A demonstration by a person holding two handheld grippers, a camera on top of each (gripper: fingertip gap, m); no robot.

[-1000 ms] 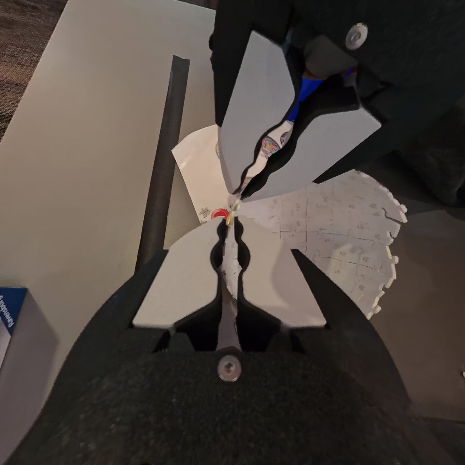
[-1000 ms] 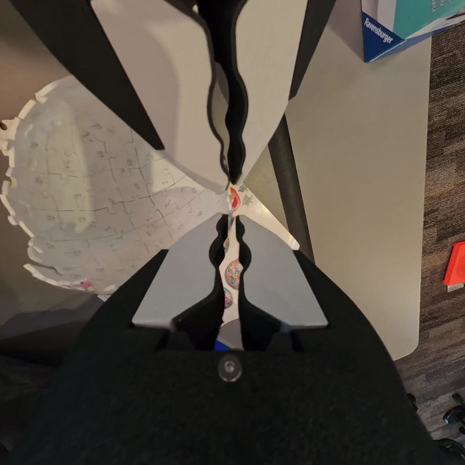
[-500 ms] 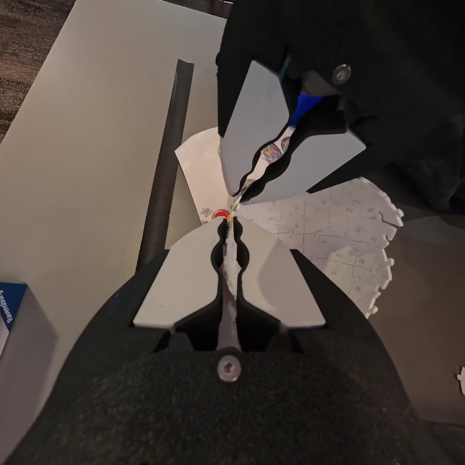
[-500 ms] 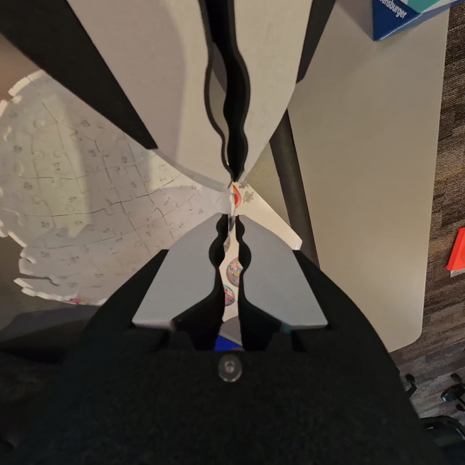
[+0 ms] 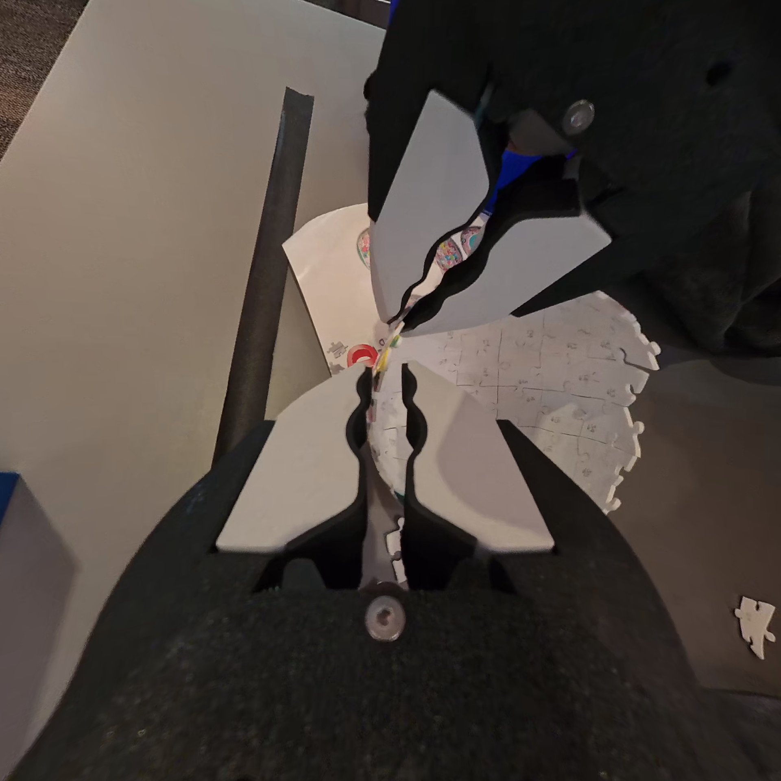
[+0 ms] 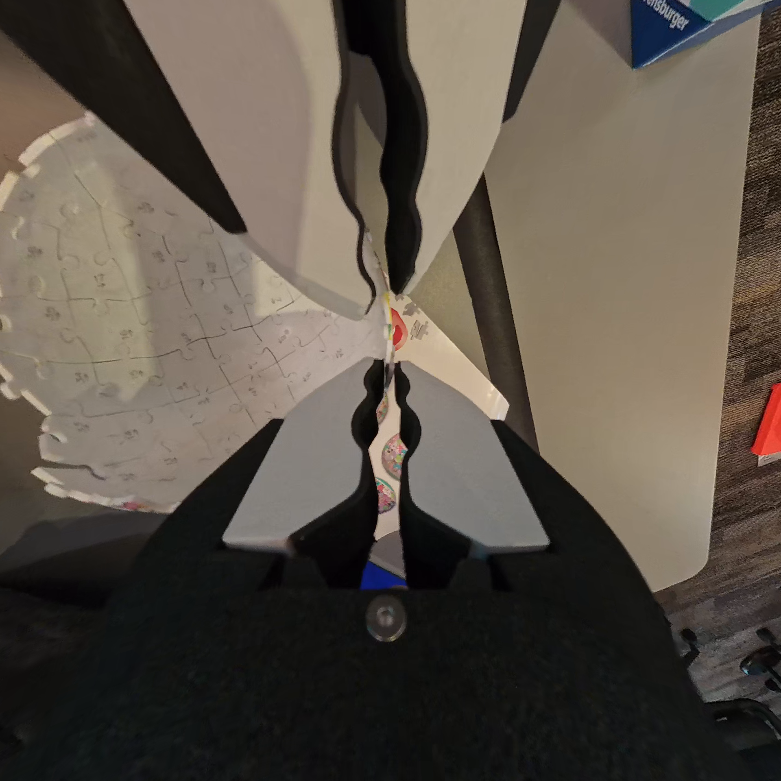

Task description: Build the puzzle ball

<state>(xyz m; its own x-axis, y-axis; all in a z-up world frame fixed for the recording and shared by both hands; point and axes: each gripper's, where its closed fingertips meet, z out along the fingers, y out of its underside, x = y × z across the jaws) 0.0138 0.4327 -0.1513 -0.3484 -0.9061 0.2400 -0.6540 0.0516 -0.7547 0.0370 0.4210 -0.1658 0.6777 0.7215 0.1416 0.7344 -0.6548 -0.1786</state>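
While the two grippers meet tip to tip above the pale table (image 5: 126,211), the left gripper (image 5: 386,372) has its fingers narrowed on the rim of the half-built white puzzle ball shell (image 5: 549,389), whose numbered inner side faces the camera. Opposite it, the right gripper (image 6: 385,367) pinches a small puzzle piece (image 6: 386,334) against that same rim, its fingers nearly together. Beneath them lies a white printed sheet (image 5: 329,287) beside a dark strip (image 5: 270,253). One loose white piece (image 5: 756,629) rests near right. A blue box (image 6: 676,29) sits at the table's far edge.
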